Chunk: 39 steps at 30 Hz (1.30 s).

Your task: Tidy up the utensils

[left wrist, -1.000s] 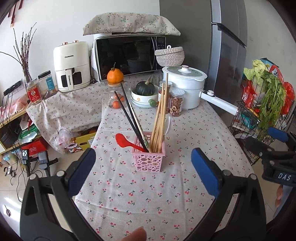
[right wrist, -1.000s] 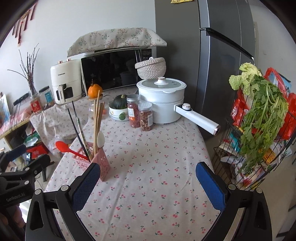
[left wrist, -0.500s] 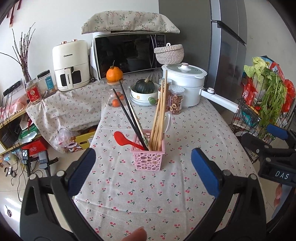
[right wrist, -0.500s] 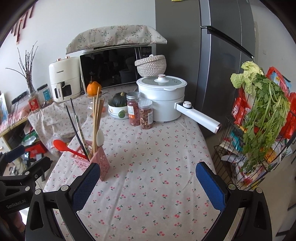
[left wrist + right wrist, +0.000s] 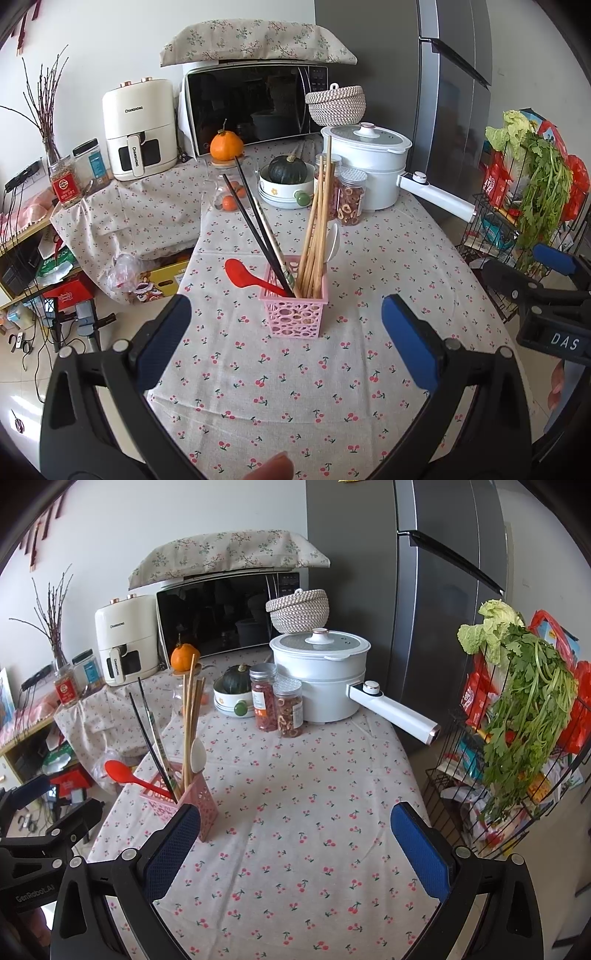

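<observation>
Backing off slightly from the desk (image 5: 369, 369) over the last second, both views now show the pink basket (image 5: 294, 314) a little farther away. Left hand-held gripper (image 5: 286, 343) and right hand-held gripper (image 5: 295, 845) gape wide, empty. Wooden chopsticks (image 5: 314, 236), black chopsticks (image 5: 255, 229), red spoon (image 5: 243, 275) and white spoon (image 5: 198, 755) all stand inside; organizing looks finished.

White wall (image 5: 110, 44) fills the upper left; a grey fridge (image 5: 424, 609) stands upper right. A cloth-covered table (image 5: 314, 830) spans the centre, pale tiled floor (image 5: 22, 369) lower left, in daylight.
</observation>
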{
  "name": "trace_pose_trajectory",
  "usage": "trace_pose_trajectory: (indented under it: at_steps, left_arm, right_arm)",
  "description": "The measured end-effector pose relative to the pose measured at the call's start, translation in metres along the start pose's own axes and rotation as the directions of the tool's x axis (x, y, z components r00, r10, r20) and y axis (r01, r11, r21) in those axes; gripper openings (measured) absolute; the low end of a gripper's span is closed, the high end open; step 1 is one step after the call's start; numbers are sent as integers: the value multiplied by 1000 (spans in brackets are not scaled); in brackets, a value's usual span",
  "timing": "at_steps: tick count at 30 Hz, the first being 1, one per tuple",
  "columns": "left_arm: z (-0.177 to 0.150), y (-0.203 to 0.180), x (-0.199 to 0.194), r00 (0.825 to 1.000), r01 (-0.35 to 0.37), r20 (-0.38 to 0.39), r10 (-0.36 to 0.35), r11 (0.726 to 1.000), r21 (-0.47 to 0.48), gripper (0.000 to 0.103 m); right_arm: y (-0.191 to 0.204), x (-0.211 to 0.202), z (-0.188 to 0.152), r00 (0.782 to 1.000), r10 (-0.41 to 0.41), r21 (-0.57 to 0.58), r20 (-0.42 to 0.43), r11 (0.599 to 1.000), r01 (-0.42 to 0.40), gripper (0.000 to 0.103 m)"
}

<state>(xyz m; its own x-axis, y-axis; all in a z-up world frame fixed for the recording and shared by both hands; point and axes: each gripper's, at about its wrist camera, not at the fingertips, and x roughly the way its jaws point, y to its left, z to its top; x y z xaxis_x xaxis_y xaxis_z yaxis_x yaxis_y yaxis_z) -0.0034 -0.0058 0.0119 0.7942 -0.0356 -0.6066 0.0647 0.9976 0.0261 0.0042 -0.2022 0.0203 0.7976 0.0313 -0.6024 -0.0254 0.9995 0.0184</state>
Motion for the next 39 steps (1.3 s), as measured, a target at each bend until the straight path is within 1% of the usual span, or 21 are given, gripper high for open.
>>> trace_pose_trajectory:
  at_steps: [26,39]
  left_arm:
    - [-2,-1,4,1000,-8,-13,8,1000,9,102]
    - [-5,-3,4,1000,3,-19,-3,1000,25,102]
  right_arm:
    - [0,-3,0,1000,-6,16,14,1000,5,103]
    - [-1,-3,0,1000,-9,16,12,1000,9,103]
